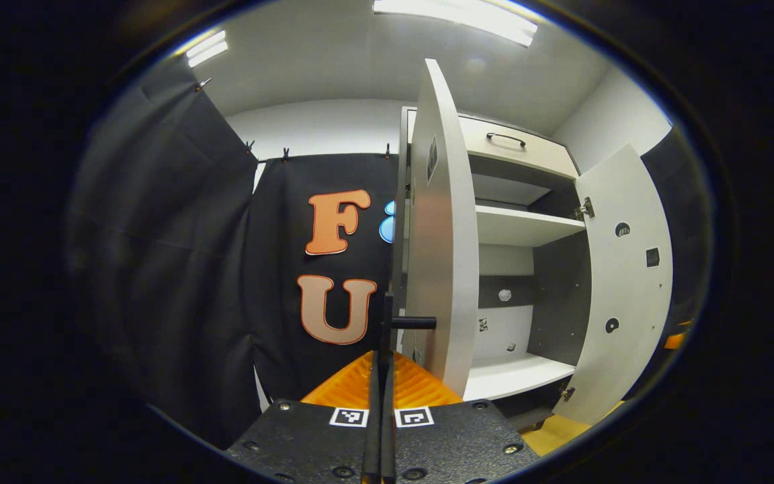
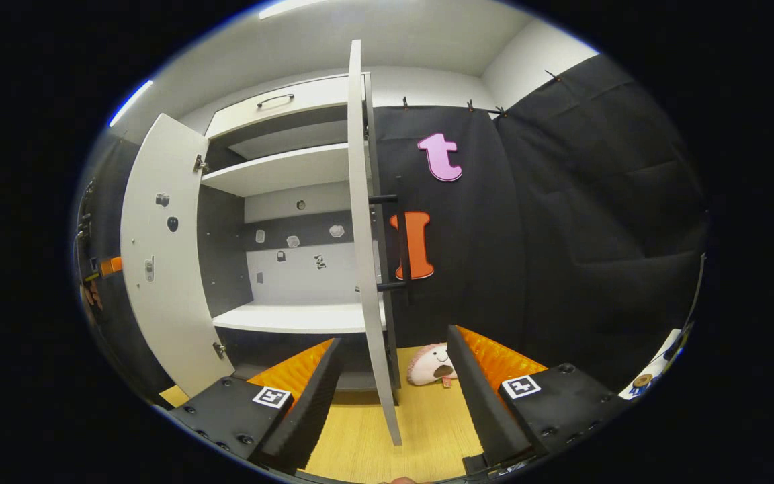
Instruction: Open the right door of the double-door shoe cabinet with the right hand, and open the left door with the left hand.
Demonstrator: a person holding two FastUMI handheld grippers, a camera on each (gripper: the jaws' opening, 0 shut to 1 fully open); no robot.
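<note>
A: Where is the shoe cabinet [image 1: 521,228] now?

B: It stands against the booth wall, and both doors are swung out. In the left gripper view the left door [image 1: 442,255] is seen almost edge-on, very near the camera, and the right door [image 1: 622,282] is open further back, on the right of that picture.

A: And the left gripper [image 1: 380,376]?

B: Its two fingers are pressed together, with no gap between them. They rise in front of the vertical bar of the left door's handle [image 1: 412,323]. I cannot tell if the bar is caught between them or only stands behind them.

A: What does the right gripper view give that the other does not?

B: There the right door [image 2: 360,235] is edge-on in the middle, with its handle [image 2: 397,242] on the outer side. The right gripper [image 2: 394,383] has its fingers wide apart, one on each side of the door's lower edge, and they do not touch it. On the wooden floor [image 2: 373,437], just behind the door, lies a small plush toy [image 2: 433,364]. The left door [image 2: 165,255] shows its inner face far to the left.

A: And inside the cabinet?

B: White shelves [image 2: 286,171] and a dark back panel. Above them is a drawer [image 1: 514,144] with a dark handle.
</note>
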